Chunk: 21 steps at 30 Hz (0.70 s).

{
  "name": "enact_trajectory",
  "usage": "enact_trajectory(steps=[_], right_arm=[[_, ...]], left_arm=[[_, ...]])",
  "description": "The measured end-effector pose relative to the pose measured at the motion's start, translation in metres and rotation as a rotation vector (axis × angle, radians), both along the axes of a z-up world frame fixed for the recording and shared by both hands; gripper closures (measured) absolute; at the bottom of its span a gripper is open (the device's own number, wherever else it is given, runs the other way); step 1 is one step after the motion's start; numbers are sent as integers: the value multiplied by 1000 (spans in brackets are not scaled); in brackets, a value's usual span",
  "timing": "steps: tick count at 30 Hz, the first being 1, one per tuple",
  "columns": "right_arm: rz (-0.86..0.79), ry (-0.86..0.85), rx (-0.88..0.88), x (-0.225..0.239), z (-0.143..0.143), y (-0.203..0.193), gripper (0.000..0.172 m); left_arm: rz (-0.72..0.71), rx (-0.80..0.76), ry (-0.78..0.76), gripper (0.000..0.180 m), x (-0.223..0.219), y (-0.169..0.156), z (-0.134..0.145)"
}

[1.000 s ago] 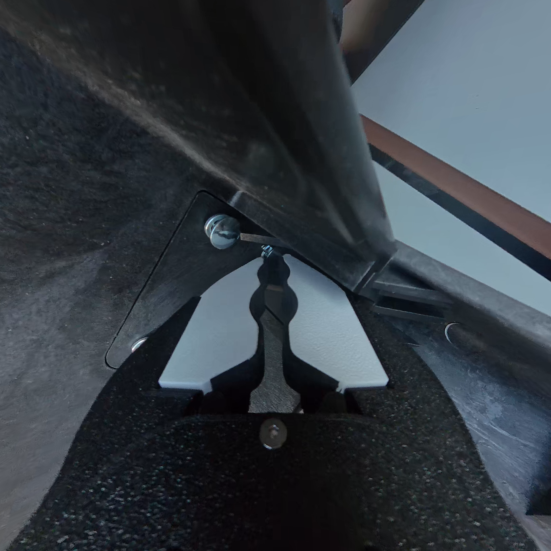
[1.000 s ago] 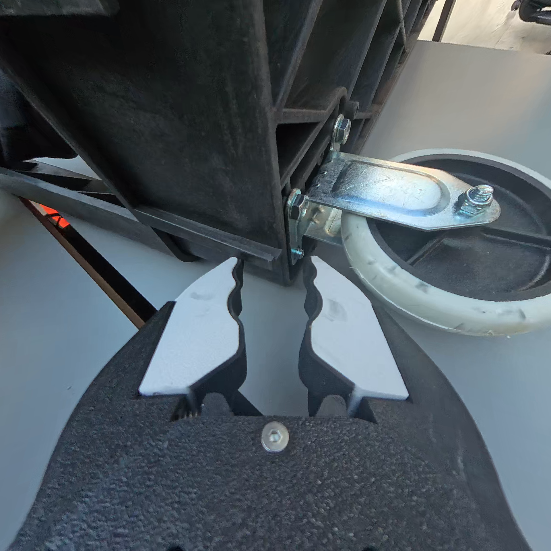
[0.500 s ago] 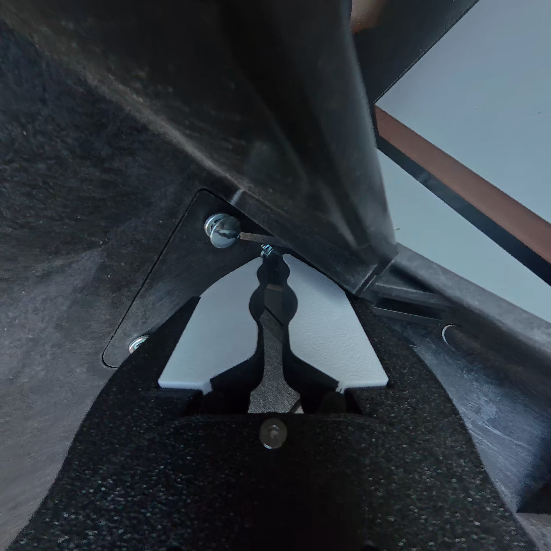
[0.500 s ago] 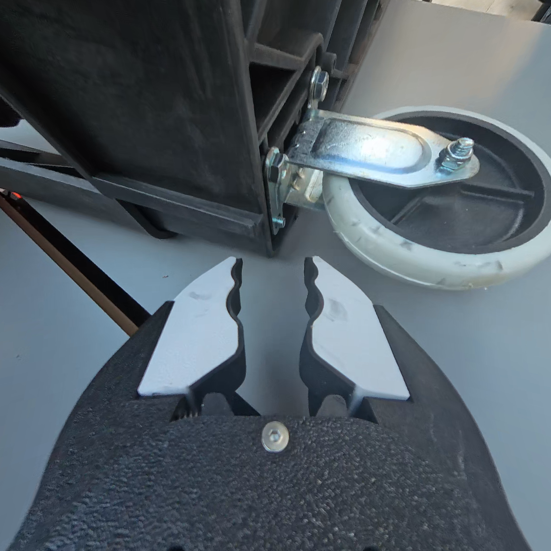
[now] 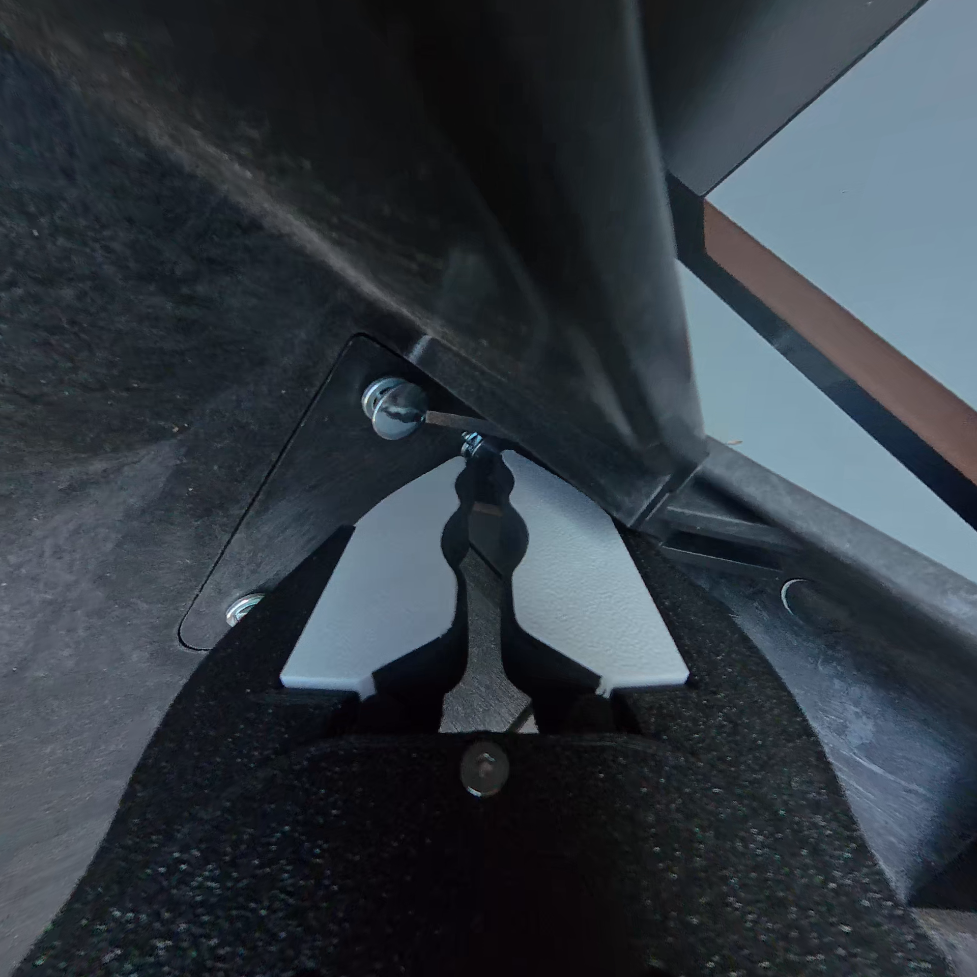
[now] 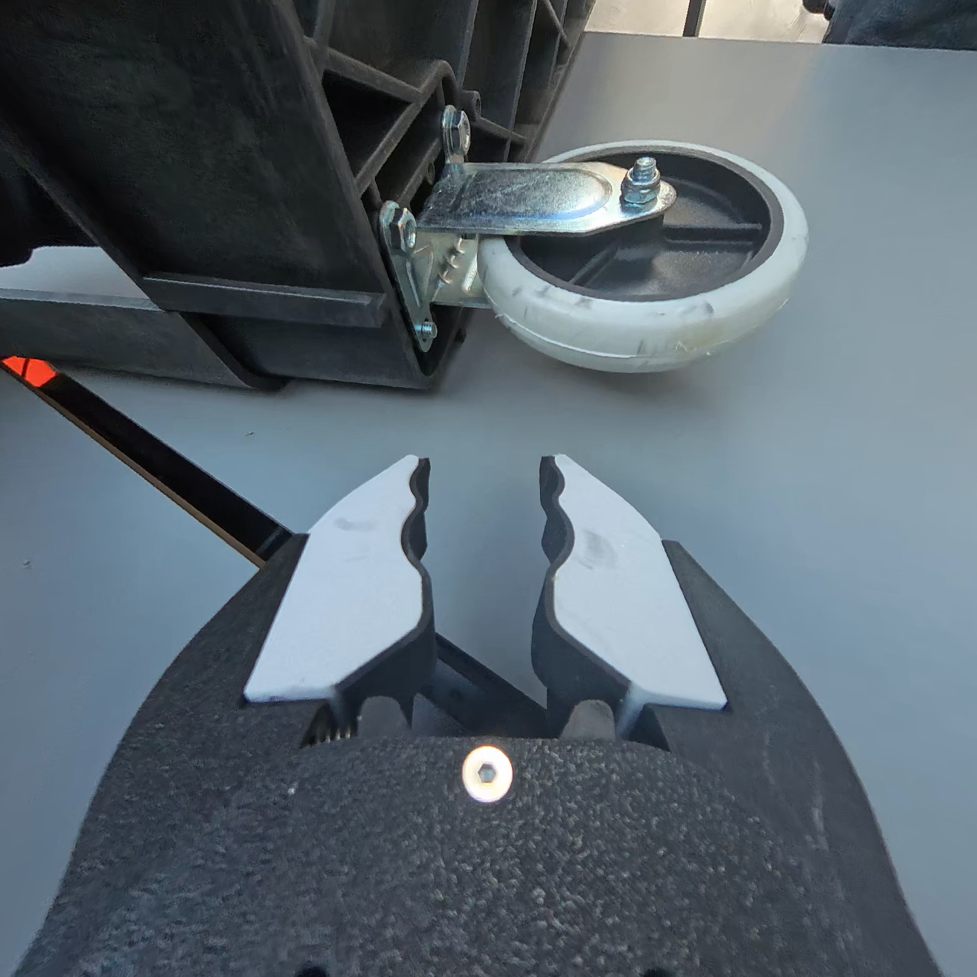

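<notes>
**Left pinches at a bolt, right hangs spread**

The left hand-held gripper (image 5: 484, 465) is nearly pressed together on a thin dark tool (image 5: 484, 494), just beside a silver bolt (image 5: 394, 407) on a black plate (image 5: 296, 502). The right hand-held gripper (image 6: 484, 470) hovers spread and empty over the grey surface (image 6: 740, 476), near the black cart base (image 6: 211, 185) and its white caster wheel (image 6: 650, 317).

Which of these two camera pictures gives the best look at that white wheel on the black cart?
The right wrist view. There the white wheel lies in full sight on the grey table, bolted by its metal bracket to the black cart, beyond the open right gripper. The left wrist view shows no wheel, only dark cart surfaces close up.
</notes>
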State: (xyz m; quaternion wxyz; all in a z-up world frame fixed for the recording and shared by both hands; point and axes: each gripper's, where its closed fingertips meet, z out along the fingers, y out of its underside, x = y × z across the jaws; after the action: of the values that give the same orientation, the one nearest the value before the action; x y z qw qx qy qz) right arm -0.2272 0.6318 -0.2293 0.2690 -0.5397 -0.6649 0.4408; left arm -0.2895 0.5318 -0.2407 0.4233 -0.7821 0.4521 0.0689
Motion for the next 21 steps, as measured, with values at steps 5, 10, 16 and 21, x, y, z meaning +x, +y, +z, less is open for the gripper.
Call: enact_trajectory(steps=[5, 10, 16, 21], right_arm=[[-6, 66, -32, 6, 8, 3, 134], [14, 87, -57, 7, 11, 2, 136], [62, 63, -66, 7, 8, -4, 134], [64, 70, -65, 7, 9, -4, 134]], left_arm=[[37, -4, 9, 173, 3, 13, -1], [66, -11, 9, 173, 6, 23, -1], [86, -13, 8, 173, 7, 31, -2], [99, -14, 6, 173, 8, 36, -2]])
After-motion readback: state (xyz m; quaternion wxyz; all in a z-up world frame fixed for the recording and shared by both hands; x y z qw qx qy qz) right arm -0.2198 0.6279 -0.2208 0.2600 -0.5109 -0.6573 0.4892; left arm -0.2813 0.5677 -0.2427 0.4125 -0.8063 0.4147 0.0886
